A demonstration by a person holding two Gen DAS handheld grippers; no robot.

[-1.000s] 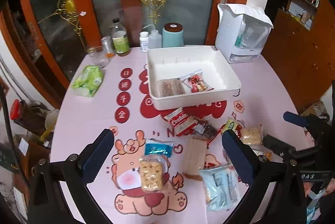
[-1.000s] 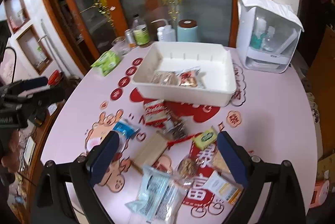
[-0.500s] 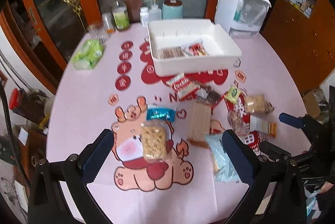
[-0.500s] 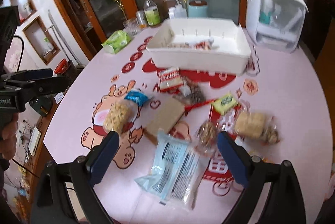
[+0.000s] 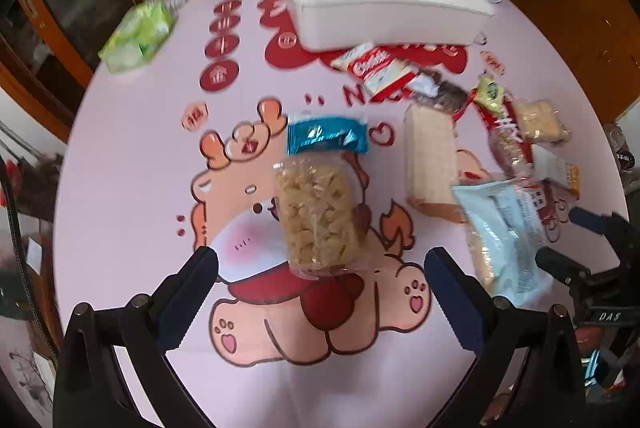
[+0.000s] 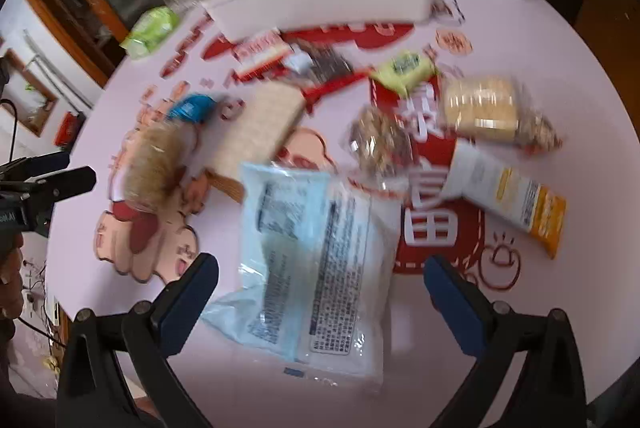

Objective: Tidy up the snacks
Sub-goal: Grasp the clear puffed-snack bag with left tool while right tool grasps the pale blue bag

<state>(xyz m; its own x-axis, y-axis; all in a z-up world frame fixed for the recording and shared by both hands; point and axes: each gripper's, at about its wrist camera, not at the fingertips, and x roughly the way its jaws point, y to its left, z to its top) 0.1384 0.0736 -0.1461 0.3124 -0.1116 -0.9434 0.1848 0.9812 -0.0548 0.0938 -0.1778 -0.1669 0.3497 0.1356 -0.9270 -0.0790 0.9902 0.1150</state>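
In the left wrist view, the left gripper has its fingers spread wide with nothing pinched; the clear bag of puffed snacks lies on the pink tablecloth at frame centre, its near end between the fingertips. A blue packet sits just above it, a wafer pack to the right. The white bin stands at the top centre. In the right wrist view, the right gripper has just been opening its jaws; they stand wide apart around the pale blue bag, not pressing it. An orange-and-white packet lies at right.
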